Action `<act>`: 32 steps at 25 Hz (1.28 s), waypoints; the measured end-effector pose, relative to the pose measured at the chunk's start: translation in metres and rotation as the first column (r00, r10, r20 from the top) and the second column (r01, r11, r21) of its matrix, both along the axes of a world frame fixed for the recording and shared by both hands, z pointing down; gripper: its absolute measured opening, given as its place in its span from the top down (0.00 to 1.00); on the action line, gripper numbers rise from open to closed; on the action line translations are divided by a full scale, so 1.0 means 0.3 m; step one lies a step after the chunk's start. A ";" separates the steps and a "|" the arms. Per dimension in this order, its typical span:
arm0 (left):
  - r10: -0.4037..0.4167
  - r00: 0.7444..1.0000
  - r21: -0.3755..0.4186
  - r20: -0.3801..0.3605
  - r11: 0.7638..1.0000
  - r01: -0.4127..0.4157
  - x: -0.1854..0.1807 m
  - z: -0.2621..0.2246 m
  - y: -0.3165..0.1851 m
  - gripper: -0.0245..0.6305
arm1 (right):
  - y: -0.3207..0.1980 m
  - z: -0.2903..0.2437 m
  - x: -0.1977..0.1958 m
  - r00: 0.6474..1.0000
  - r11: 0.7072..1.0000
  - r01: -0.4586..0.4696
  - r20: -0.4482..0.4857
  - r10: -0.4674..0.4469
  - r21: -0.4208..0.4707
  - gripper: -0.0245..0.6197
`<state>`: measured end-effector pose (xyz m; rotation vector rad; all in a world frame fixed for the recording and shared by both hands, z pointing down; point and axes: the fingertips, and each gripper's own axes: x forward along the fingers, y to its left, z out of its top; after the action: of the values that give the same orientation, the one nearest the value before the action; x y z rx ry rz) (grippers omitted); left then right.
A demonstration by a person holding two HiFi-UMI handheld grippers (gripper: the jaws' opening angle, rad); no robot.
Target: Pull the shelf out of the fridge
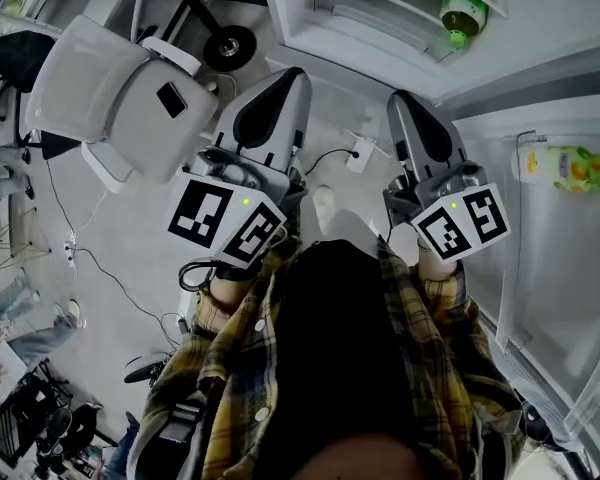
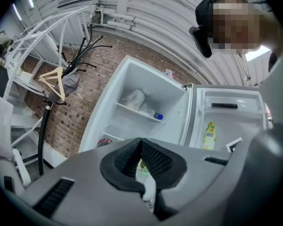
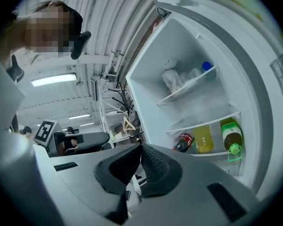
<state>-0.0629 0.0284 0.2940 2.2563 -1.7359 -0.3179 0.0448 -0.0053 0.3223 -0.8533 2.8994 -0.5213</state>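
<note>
The white fridge stands open ahead of both grippers. In the left gripper view a clear upper shelf carries a plastic bag and a blue-capped bottle. The right gripper view shows the same upper shelf, and below it a lower shelf over a cola bottle, a yellow bottle and a green bottle. My left gripper and my right gripper are both shut with nothing in them. They point level toward the fridge and are short of it, touching nothing.
The open fridge door hangs at the right with a juice carton in its rack. A white chair and a black coat-stand base are at the left. A white power strip with cable lies on the floor between the grippers.
</note>
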 end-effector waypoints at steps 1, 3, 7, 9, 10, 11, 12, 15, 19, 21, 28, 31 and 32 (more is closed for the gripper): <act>0.005 1.000 0.001 0.001 1.000 -0.005 -0.006 0.000 -0.021 0.96 | -0.018 0.002 -0.006 1.000 1.000 -0.005 -0.002 0.005 0.000 0.93; 0.019 1.000 0.003 0.004 1.000 -0.019 -0.022 -0.004 -0.068 0.96 | -0.056 0.002 -0.021 1.000 1.000 -0.018 -0.005 0.018 0.004 0.93; 0.059 0.998 0.012 0.006 0.998 -0.059 -0.053 -0.021 -0.171 0.96 | -0.139 -0.012 -0.051 0.998 0.998 -0.060 -0.014 0.061 0.018 0.93; 0.090 0.996 0.016 0.007 0.996 -0.090 -0.063 -0.029 -0.230 0.96 | -0.186 -0.021 -0.064 0.996 0.996 -0.087 -0.009 0.088 0.020 0.93; 0.109 0.994 0.017 0.008 0.994 -0.109 -0.066 -0.030 -0.262 0.96 | -0.211 -0.024 -0.068 0.994 0.994 -0.105 -0.007 0.105 0.021 0.93; 0.129 0.992 0.018 0.009 0.991 -0.129 -0.068 -0.030 -0.295 0.96 | -0.238 -0.025 -0.071 0.992 0.992 -0.124 -0.005 0.124 0.022 0.93; 0.149 0.989 0.019 0.009 0.989 -0.149 -0.070 -0.030 -0.329 0.96 | -0.265 -0.026 -0.073 0.990 0.989 -0.143 -0.003 0.143 0.022 0.93; 0.211 0.977 0.028 0.018 0.977 -0.212 -0.073 -0.036 -0.431 0.96 | -0.352 -0.030 -0.076 0.979 0.979 -0.204 0.005 0.204 0.026 0.93; 0.294 0.956 0.037 0.019 0.955 -0.294 -0.084 -0.053 -0.551 0.96 | -0.462 -0.058 -0.086 0.957 0.956 -0.291 0.019 0.290 0.037 0.93; 0.332 0.943 0.035 0.014 0.943 -0.332 -0.094 -0.054 -0.597 0.96 | -0.509 -0.065 -0.099 0.944 0.943 -0.329 0.023 0.329 0.038 0.93; 0.443 0.896 0.030 0.019 0.896 -0.443 -0.113 -0.045 -0.711 0.96 | -0.624 -0.068 -0.132 0.899 0.899 -0.438 0.030 0.437 0.032 0.93; 0.475 0.880 0.031 0.016 0.879 -0.476 -0.115 -0.043 -0.753 0.96 | -0.644 -0.062 -0.128 0.879 0.879 -0.477 0.025 0.476 0.023 0.93; 0.487 0.873 0.029 0.013 0.873 -0.487 -0.112 -0.041 -0.765 0.96 | -0.648 -0.059 -0.123 0.872 0.872 -0.489 0.021 0.488 0.019 0.93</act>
<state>-0.0964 -0.2010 0.2816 2.6132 -1.1025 -0.2268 0.0078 -0.1998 0.3045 -1.5038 2.5148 -0.4333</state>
